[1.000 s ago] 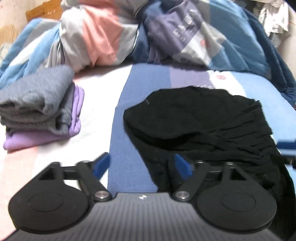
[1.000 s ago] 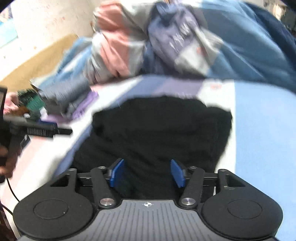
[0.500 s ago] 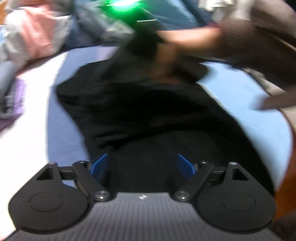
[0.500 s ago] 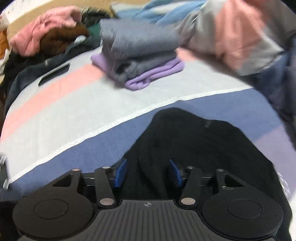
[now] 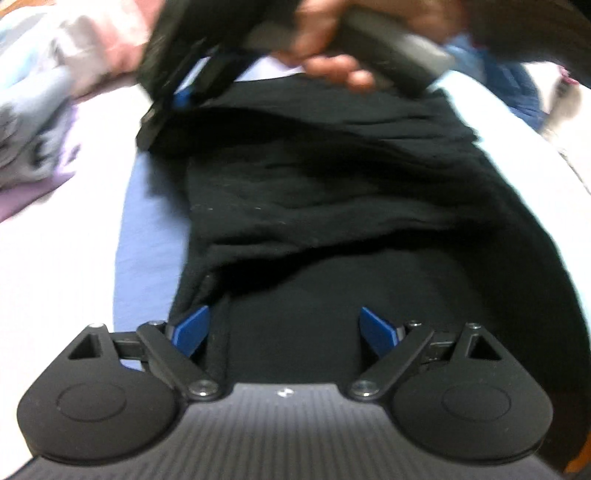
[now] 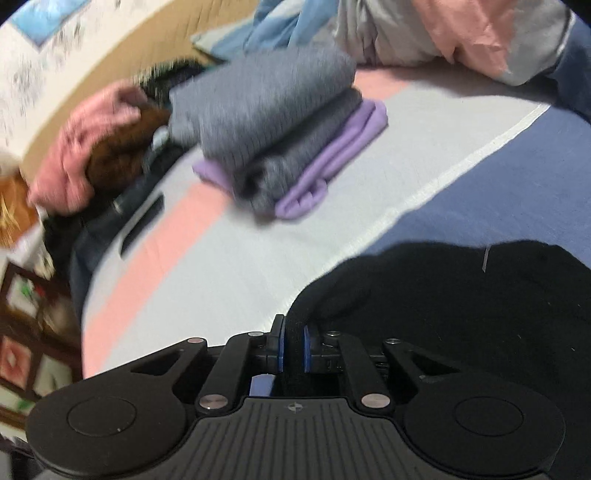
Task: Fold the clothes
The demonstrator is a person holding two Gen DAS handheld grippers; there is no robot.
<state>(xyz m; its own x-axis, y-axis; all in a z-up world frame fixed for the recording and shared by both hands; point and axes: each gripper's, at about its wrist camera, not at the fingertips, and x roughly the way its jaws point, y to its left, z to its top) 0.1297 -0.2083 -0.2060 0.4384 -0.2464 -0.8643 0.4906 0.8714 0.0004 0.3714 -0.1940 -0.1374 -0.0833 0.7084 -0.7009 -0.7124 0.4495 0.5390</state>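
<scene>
A black garment [image 5: 332, 177] lies on the striped bed sheet [image 5: 55, 266], partly folded. My left gripper [image 5: 284, 328] is open, its blue pads on either side of the garment's near edge. My right gripper [image 6: 291, 349] is shut on a fold at the garment's [image 6: 461, 314] far left corner. In the left wrist view the right gripper [image 5: 177, 99] shows at the garment's far corner, held by a hand [image 5: 325, 48].
A folded stack, grey garment [image 6: 269, 118] on a purple one [image 6: 332, 162], sits on the sheet to the left. A loose pile of pink and dark clothes [image 6: 92, 147] lies at the bed's edge. A bunched quilt [image 6: 461, 33] lies behind.
My right gripper has closed on the garment's corner; it was open half a second ago. My left gripper has moved in along the garment's near edge, still open.
</scene>
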